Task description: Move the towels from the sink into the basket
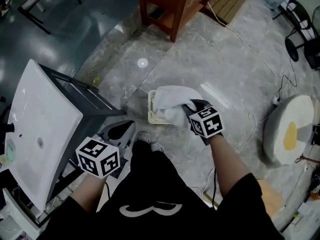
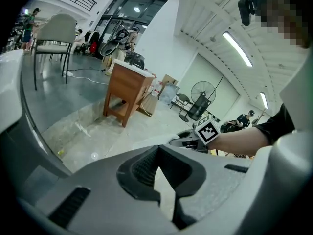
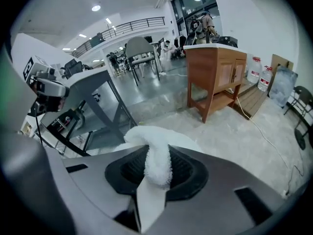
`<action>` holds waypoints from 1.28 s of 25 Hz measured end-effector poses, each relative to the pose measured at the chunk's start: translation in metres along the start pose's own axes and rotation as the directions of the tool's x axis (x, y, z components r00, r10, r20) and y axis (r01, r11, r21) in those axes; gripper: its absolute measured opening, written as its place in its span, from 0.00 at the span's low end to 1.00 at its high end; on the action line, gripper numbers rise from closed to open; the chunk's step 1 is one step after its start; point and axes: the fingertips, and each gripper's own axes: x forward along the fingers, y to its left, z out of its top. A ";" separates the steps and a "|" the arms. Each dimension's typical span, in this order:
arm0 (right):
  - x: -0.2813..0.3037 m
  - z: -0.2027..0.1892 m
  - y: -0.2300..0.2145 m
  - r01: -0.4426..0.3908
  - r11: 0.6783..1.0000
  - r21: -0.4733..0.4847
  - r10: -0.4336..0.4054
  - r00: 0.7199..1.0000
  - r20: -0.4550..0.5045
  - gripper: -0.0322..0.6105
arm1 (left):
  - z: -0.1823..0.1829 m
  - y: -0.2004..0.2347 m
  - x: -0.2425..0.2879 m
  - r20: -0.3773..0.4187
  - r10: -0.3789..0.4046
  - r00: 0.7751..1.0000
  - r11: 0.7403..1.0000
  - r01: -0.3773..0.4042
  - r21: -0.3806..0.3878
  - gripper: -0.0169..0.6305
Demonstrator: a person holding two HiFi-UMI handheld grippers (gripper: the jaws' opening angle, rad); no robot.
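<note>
Between the pads of the right tongs [image 3: 157,169] a fold of white towel [image 3: 156,148] is sitting, and the jaws are closing narrowly on it, gripping it firmly; beyond the tips the rest of the cloth is spreading out in a soft heap. From the head view the right tongs [image 1: 186,107] are reaching forward and the towel [image 1: 172,98] is hanging at their tips, bunching over the far right part of a pale rectangular basket [image 1: 151,115] that is standing on the stone floor [image 1: 235,69] just below and ahead of them; whether the cloth is touching the basket is not showing. Only the basket's near and left rim is peeking out from under the towel.

Well back from that, the left tongs [image 1: 124,130] are hovering lower and nearer the person's body; in the left gripper view the left tongs [image 2: 159,176] are standing slightly apart, a thin wedge of floor showing between the pads and nothing lying there. Just to the left of the left tongs a white sink [image 1: 45,119] is resting on a dark metal frame, tilting across the head view.

Far ahead of both tongs a wooden cabinet [image 1: 172,4] is standing on the floor; a white cable is trailing off to the right of the right tongs.
</note>
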 end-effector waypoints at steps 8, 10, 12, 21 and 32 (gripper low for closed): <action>0.059 -0.046 -0.014 0.022 1.000 0.020 -0.020 0.992 -0.121 0.18 | -0.039 0.022 0.020 -0.054 0.001 0.999 0.998 -0.004 -0.057 0.04; 0.071 -0.058 -0.018 0.029 0.999 0.013 -0.027 0.987 -0.160 0.18 | -0.047 0.028 0.024 -0.064 0.001 0.998 0.998 -0.005 -0.062 0.04; 0.083 -0.072 -0.024 0.055 0.998 -0.011 -0.056 0.975 -0.217 0.19 | -0.052 0.033 0.029 -0.075 0.005 0.997 0.997 -0.010 -0.070 0.04; 0.096 -0.098 -0.031 0.037 0.995 0.097 -0.014 0.975 -0.223 0.53 | -0.063 0.037 0.047 -0.107 -0.015 0.994 0.996 0.005 -0.086 0.04; 0.068 -0.088 -0.028 -0.022 0.967 0.255 0.050 0.993 -0.104 0.54 | -0.046 0.026 0.054 -0.097 -0.015 0.995 0.998 0.008 -0.067 0.04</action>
